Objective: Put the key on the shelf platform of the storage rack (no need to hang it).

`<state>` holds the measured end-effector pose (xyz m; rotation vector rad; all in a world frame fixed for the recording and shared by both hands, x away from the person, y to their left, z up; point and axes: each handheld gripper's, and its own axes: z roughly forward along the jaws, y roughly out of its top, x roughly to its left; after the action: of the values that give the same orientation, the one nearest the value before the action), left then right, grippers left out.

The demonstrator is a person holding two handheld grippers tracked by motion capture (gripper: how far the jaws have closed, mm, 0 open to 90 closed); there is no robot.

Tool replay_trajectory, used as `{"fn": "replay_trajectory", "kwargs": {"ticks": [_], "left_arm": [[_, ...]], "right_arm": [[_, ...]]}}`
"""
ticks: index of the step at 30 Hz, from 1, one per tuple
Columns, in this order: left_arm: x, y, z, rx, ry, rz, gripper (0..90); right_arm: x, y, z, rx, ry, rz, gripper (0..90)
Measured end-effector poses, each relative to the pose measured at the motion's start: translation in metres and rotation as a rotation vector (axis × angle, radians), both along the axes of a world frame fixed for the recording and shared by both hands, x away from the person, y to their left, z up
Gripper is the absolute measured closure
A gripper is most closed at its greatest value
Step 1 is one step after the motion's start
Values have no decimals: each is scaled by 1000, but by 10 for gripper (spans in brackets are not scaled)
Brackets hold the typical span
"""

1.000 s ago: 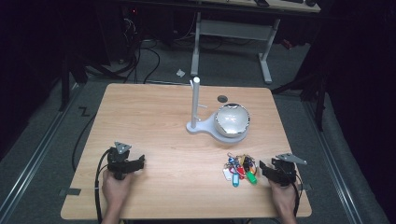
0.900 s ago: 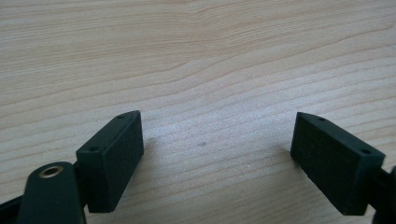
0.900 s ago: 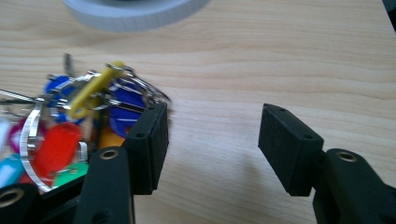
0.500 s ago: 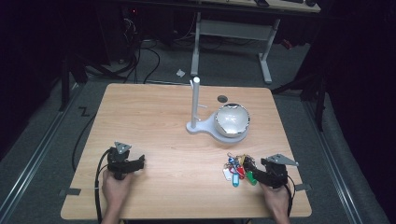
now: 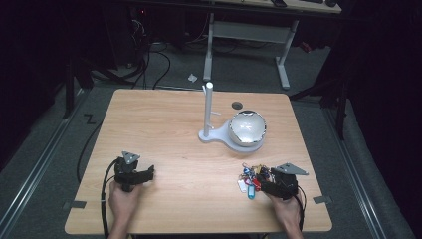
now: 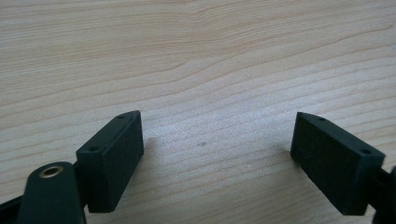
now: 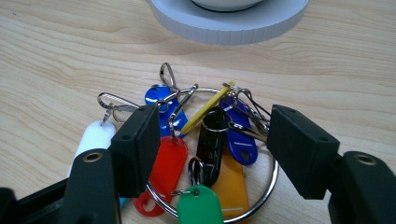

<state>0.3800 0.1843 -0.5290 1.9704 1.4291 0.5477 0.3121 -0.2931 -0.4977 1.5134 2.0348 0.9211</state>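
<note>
A: Our right gripper (image 7: 212,144) stands wide, one jaw on each side of the key ring (image 7: 212,154), and nothing is pinched yet.

B: We see the ring lying flat on the table (image 5: 164,124) near its front right edge, with red, blue, green, orange and white tags fanned across it.

A: Just beyond it sits the white stand (image 5: 211,130), with its upright post and the shiny bowl (image 5: 247,127).

B: Our left gripper (image 6: 217,154) is also spread wide, over bare wood and well apart from the ring.

A: So we judge the work barely begun: the grasp is lined up, while closing, lifting and placing the ring all remain.
</note>
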Motion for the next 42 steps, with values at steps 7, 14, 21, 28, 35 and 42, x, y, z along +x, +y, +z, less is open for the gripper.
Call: {"fn": "replay_trajectory", "kwargs": {"ticks": [7, 14, 21, 28, 35, 42], "left_arm": [[0, 0, 0, 0, -1, 1, 175], [0, 0, 0, 0, -1, 1, 175], [0, 0, 0, 1, -1, 0, 175], [0, 0, 0, 1, -1, 0, 174], [0, 0, 0, 1, -1, 0, 174], [0, 0, 0, 1, -1, 0, 174]], "right_arm": [[7, 7, -4, -24, 14, 8, 360], [15, 10, -9, -57, 39, 9, 376], [20, 11, -15, -61, 52, 18, 432], [24, 7, -16, -2, 62, 45, 561], [25, 8, -16, 3, 60, 72, 696], [26, 11, -16, -35, 58, 82, 700]]}}
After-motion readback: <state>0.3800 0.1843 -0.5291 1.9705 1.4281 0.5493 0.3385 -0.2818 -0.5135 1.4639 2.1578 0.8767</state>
